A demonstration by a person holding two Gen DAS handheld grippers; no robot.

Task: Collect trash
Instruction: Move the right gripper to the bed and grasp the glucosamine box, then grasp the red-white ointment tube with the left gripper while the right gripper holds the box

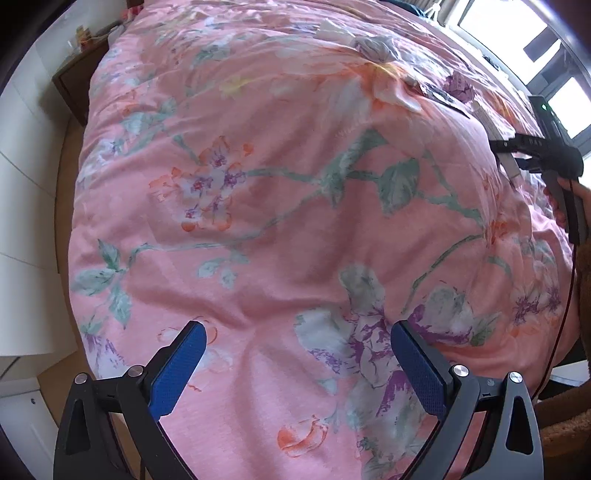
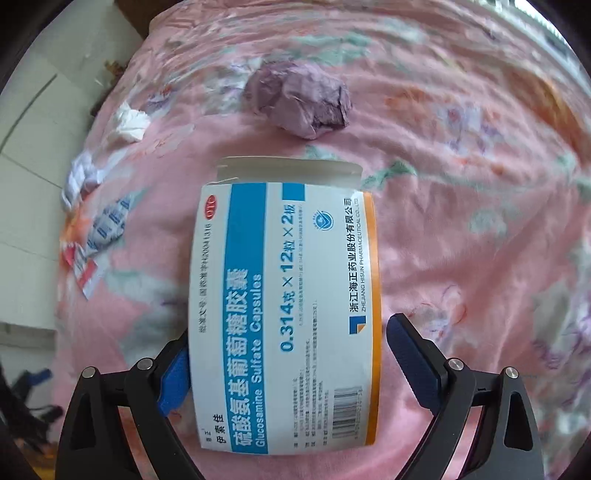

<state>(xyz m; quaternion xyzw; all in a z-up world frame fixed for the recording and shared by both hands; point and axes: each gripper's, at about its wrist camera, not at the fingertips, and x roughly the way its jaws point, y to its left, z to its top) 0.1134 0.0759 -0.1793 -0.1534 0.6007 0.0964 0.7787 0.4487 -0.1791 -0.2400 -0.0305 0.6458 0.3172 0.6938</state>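
In the right wrist view a white and blue medicine box (image 2: 286,306) lies on the pink floral quilt (image 2: 461,258) between my right gripper's (image 2: 286,349) open fingers. The left pad (image 2: 177,376) touches its edge; the right pad (image 2: 413,362) stands apart. Beyond it lie a crumpled purple paper ball (image 2: 301,98), white tissue (image 2: 129,123), crumpled white paper (image 2: 83,177) and a torn blue-red wrapper (image 2: 99,240). My left gripper (image 1: 295,363) is open and empty over the quilt (image 1: 277,221). The right gripper's body (image 1: 546,155) shows at the right edge there.
A brown nightstand (image 1: 77,81) stands at the bed's far left beside a white wall. A bright window (image 1: 517,33) is at the far right. Wooden floor shows along the bed's left side. Far trash (image 1: 369,44) lies on the quilt in the left wrist view.
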